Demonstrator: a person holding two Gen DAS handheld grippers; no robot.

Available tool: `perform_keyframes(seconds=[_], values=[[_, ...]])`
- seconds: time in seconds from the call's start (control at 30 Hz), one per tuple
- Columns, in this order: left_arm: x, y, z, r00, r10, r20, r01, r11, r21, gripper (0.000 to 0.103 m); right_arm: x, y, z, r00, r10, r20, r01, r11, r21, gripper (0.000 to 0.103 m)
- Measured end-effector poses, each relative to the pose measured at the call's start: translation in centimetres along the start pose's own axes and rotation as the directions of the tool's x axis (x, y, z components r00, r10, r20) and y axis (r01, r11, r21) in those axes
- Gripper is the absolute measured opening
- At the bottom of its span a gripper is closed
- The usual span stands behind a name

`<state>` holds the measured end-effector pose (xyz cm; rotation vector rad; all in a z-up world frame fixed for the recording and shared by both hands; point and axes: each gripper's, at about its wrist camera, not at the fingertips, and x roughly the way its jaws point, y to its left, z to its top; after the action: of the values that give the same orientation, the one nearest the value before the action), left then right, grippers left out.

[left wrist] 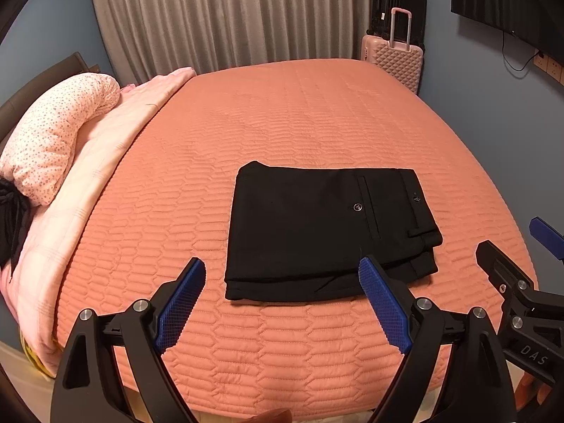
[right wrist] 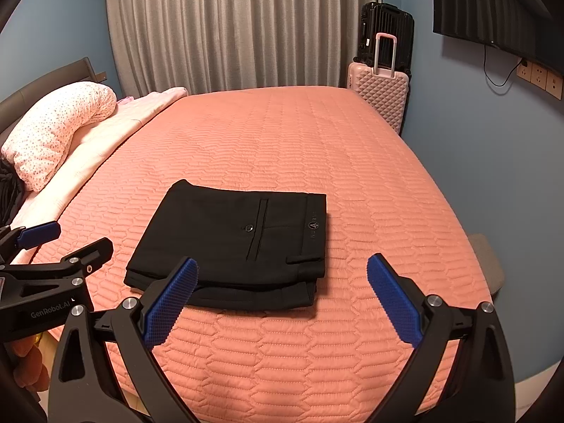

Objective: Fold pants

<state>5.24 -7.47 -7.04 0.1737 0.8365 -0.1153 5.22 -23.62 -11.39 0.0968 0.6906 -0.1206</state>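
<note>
The black pants (left wrist: 328, 232) lie folded into a compact stack of layers on the salmon quilted bedspread (left wrist: 282, 123), toward the near edge of the bed. The top layer shows a buttoned back pocket (right wrist: 257, 227) and the waistband with a small logo (right wrist: 313, 225), the waistband end facing right. The lower layers stick out slightly along the near edge and at the near right corner.

The left gripper (left wrist: 282, 278) hovers just in front of the stack with its blue-padded fingers (left wrist: 181, 303) spread wide and nothing between them; its right fingertip overlaps the near edge of the pants in the left wrist view, though contact cannot be told. The right gripper (right wrist: 282, 278) is likewise spread apart and empty, held near the stack's near right corner. Each gripper appears at the edge of the other's view, side by side.

Farther out, a spotted pillow (right wrist: 60, 127) rests on a pale pink blanket (left wrist: 88, 183) along the left side of the bed. Beyond the bed hang grey curtains (right wrist: 243, 24), and a pink suitcase (right wrist: 380, 95) stands in front of a black suitcase (right wrist: 386, 28) in the corner against the blue wall (right wrist: 469, 134).
</note>
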Motion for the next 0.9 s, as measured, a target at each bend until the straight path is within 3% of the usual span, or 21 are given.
perform_keyframes(seconds=[0.23,0.47,0.9], values=[[-0.09,-0.03,-0.13,0.999,0.027,0.026,-0.027,1.000,0.004,0.087,0.01,-0.05,0.03,1.000,0.001,-0.003,-0.001,1.000,0.003,0.095],[-0.35,0.50,-0.20,0.998,-0.009,0.058,0.009,1.000,-0.006,0.087,0.01,0.00,0.09,1.000,0.003,-0.002,-0.003,1.000,0.000,0.095],[0.40,0.59,-0.26,1.000,-0.001,0.014,0.001,1.000,-0.002,0.087,0.00,0.19,0.13,1.000,-0.001,0.000,0.001,1.000,-0.005,0.095]])
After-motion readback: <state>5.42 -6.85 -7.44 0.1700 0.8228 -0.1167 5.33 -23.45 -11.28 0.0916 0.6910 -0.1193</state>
